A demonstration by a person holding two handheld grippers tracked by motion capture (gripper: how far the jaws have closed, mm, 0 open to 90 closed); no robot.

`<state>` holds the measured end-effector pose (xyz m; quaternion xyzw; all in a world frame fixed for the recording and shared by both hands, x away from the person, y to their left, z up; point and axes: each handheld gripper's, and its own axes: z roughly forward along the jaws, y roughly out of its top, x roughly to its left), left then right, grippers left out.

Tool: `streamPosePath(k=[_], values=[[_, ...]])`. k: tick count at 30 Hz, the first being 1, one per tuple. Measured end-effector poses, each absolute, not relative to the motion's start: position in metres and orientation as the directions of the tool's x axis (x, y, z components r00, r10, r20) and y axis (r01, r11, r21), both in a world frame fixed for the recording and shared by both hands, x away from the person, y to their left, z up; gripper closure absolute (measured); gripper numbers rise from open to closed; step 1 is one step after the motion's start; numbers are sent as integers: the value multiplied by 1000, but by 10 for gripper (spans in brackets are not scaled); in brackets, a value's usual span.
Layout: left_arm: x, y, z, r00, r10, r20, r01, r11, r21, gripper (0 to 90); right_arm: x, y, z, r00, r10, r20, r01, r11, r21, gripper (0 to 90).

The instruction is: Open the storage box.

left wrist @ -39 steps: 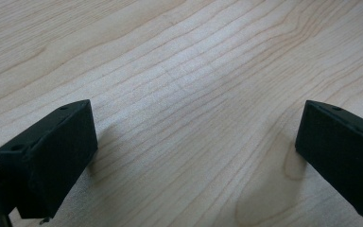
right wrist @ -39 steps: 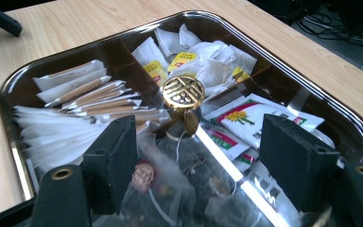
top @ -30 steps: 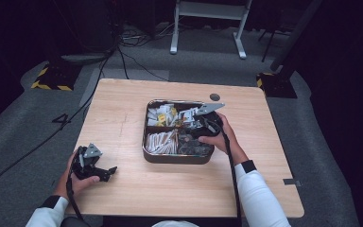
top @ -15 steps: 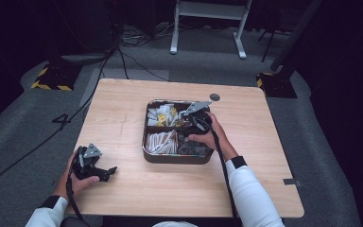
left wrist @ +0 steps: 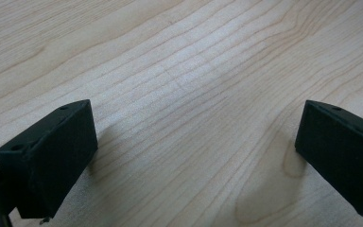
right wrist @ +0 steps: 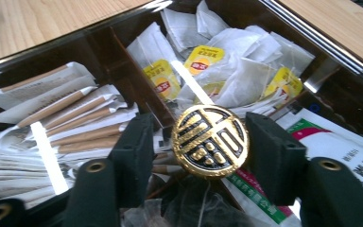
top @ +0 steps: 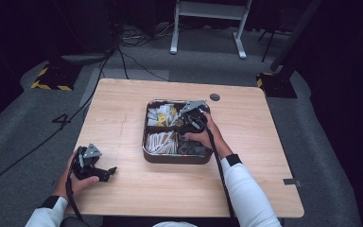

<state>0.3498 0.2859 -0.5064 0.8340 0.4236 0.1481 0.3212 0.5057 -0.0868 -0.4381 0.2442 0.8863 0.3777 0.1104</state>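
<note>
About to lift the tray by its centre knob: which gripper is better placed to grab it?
Right. The right gripper already straddles the gold knob at the tray's centre, jaws just closing. The left gripper rests open on bare table, far away.

Knob at tray centre; tea bags behind.

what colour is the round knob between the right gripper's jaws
Gold with a black-filled relief pattern on the knob, best seen in the right gripper view.

Gold knob with black pattern; yellow-tagged white tea bags; dark tray.
</note>
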Motion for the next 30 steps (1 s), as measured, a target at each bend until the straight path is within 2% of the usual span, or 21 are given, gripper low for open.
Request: streamPosePath(k=[2,7,30], values=[[350,286,-506,598,801,-23,610,-436,661,1,506,-87,-438,-857,516,-9,350,594,724,475],[350,286,-506,598,801,-23,610,-436,661,1,507,-89,-438,-848,530,-17,352,586,730,580],[350,286,-506,598,801,-23,610,-437,661,1,505,-91,-429,-837,546,-15,363,577,731,586]])
